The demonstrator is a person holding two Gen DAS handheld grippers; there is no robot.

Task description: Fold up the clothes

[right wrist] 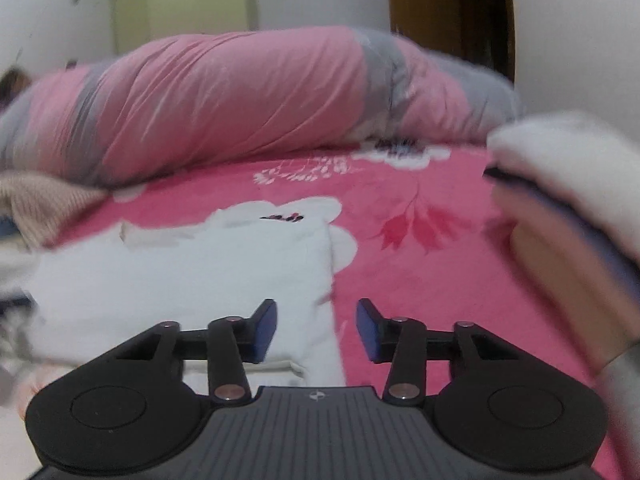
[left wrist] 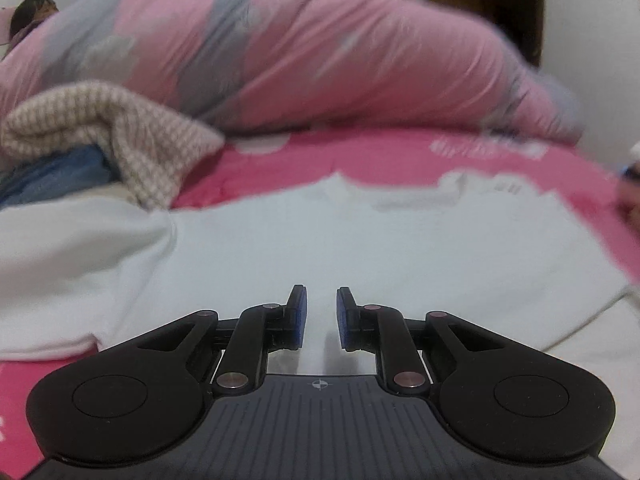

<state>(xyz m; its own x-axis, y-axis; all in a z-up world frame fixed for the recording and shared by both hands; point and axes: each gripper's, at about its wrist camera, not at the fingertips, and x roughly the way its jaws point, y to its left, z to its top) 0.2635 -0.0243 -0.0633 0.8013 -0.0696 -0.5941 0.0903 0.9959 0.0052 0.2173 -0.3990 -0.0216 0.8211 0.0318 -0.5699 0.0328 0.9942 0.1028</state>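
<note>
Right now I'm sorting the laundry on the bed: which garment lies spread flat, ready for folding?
The white cotton shirt in front, spread flat on the pink bedspread; the beige knit sweater and blue garment lie crumpled.

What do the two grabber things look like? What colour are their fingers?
Both look alike. The left gripper and the right gripper have black jointed arms with silver pins, big round black discs on each side, and blue pads on the fingertips. Behind sits a dark ribbed plate with a small crosshair mark. No cables show.
</note>
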